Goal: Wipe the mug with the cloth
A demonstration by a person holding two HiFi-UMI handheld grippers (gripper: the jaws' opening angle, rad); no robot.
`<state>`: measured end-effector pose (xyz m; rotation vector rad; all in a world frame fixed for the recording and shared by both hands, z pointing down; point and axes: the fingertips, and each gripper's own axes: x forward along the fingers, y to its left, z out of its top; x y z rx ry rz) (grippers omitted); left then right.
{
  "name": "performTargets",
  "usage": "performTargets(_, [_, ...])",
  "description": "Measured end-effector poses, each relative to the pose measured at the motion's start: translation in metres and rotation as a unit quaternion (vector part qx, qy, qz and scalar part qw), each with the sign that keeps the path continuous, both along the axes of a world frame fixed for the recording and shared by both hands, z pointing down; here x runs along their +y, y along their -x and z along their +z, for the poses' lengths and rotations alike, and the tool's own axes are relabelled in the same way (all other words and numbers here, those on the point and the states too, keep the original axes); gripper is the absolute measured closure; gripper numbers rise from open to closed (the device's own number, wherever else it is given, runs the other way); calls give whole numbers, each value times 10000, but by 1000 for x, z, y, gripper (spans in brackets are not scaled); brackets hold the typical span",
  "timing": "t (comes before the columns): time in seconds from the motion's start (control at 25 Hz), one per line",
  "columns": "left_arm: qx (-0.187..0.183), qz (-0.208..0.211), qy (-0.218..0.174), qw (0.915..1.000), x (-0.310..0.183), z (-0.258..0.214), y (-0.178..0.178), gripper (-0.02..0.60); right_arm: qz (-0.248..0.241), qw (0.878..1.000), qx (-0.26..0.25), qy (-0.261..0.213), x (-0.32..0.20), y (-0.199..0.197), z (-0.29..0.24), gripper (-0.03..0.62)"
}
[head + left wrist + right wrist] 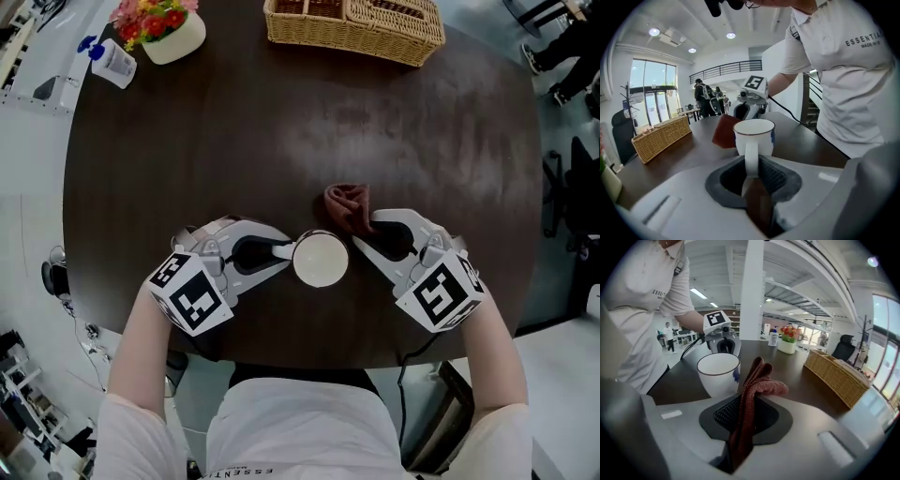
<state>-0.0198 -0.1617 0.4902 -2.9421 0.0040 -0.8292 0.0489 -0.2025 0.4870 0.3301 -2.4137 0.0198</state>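
Though plain overhead, mug (757, 131) blue-marked side-on.

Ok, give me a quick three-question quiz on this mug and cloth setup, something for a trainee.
1. True or false: the left gripper is shut on the handle of the mug.
2. What is clamped in the right gripper? A) a sponge B) the cloth C) nothing
3. Name the wicker thing at the far edge of the table.

Key: 1 true; 2 B; 3 the basket.
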Motion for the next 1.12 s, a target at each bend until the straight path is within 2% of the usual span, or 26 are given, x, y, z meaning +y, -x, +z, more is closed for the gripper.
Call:
performTargets(0.16, [-129, 434, 36, 9990, -3, 3, -2, 505, -849, 9963, 42, 126, -14, 19, 5, 513])
performTargets(0.28, [-107, 597, 238, 9979, -6, 3, -1, 505, -1558, 9874, 247, 129, -12, 30, 8, 511])
performTargets(0.44, [-36, 583, 467, 9972, -11, 2, 0, 503, -2501, 9655, 724, -104, -4, 37, 11, 513])
performTargets(0.56, [68, 383, 527, 9979, -13, 2, 1, 503, -2855, 9534, 961, -166, 1, 35, 15, 513])
performTargets(0.68, [83, 184, 448, 9988, -14, 2, 2, 503, -2765, 9562, 947, -175, 4, 31, 13, 513])
performTargets(0.8, [82, -54, 380, 9992, -15, 2, 1, 503, -2435, 9663, 825, -117, 7, 26, 11, 513])
performTargets(1.0, [303, -543, 579, 9964, -16, 2, 5, 505, -1502, 9870, 579, 16, 12, 14, 11, 513])
performTargets(1.12, [286, -767, 552, 9951, -17, 1, 4, 505, -882, 9956, 331, -13, 19, 7, 9, 513])
